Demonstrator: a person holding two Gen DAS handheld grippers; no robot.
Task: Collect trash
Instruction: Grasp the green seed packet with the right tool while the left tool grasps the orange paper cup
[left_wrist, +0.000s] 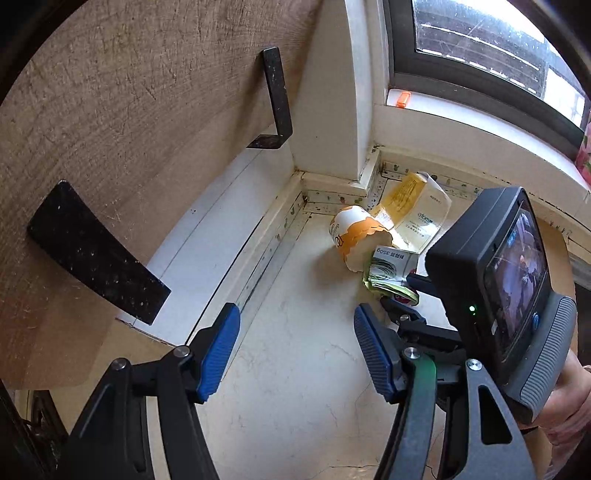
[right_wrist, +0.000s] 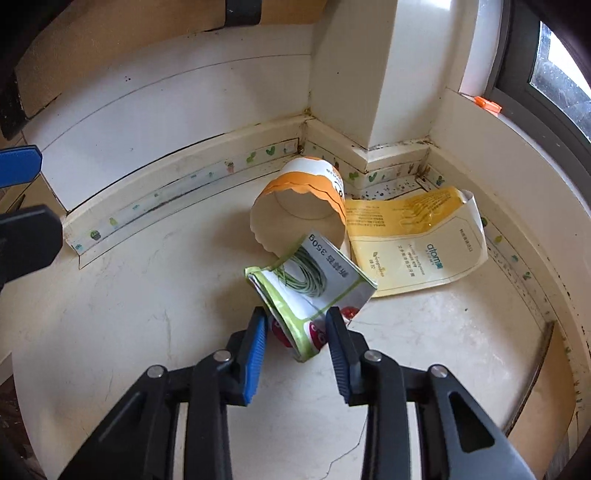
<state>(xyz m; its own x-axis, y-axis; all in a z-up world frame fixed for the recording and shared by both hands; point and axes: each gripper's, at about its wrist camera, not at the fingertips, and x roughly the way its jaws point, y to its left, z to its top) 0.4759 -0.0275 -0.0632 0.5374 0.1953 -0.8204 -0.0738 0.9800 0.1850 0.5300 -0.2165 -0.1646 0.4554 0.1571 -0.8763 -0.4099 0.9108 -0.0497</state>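
Here, the trash sits on the cream stone floor (right_wrist: 110, 332) in the corner where a white square wall column (right_wrist: 373, 74) meets the baseboard. Landmark: orange-and-white paper cup (right_wrist: 299, 206) lying on its side, open mouth toward the right wrist camera, just in front of the column base. Touching the cup's far side, toward the window wall, a flattened yellow-and-white cardboard carton (right_wrist: 417, 243) lies flat. In front of the cup, touching its rim, a folded green-and-white food packet with a green bean print (right_wrist: 314, 280). The right gripper (right_wrist: 297, 325) has its blue ribbed pads on either side of the packet's near end, jaws narrowed around it; the right pad meets the packet edge, but a firm pinch cannot be told. The left gripper (left_wrist: 297, 321) hangs over bare floor on the near side of the cup, fingers spread, nothing between them. A small orange clip (left_wrist: 403, 99) lies on the windowsill above the cup. A brown wooden board with black metal brackets (left_wrist: 110, 110) stands well left of the cup.
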